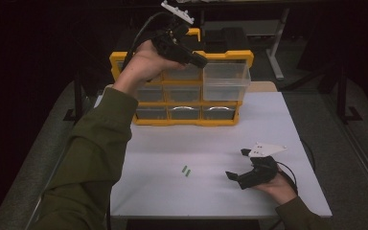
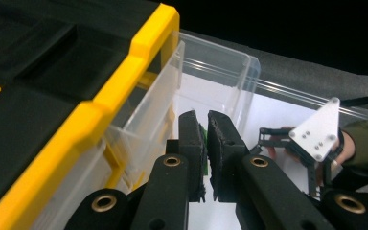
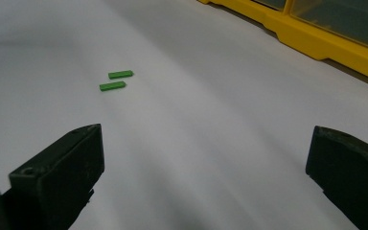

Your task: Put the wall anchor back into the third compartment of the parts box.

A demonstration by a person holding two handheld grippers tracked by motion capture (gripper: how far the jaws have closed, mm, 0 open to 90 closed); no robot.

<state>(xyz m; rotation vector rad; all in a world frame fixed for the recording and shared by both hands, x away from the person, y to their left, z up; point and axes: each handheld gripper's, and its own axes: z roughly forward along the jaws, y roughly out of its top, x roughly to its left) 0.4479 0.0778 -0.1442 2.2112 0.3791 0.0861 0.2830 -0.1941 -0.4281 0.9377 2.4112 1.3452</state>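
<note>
pulled-out drawer point(image 1: 226, 75) open-topped, yellow organizer point(image 1: 124, 58) alongside — table point(image 1: 148, 153) front bare

Your left gripper point(image 2: 206, 143) hides most of the green piece point(image 2: 203, 143) pinched between its jaws; you see just a sliver. The organiser point(image 2: 124, 76) runs off the frame's left edge.

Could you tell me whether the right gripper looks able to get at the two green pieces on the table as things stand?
Probably yes: the right gripper rests open on the table, and bare tabletop separates it from the two green pieces.
</note>
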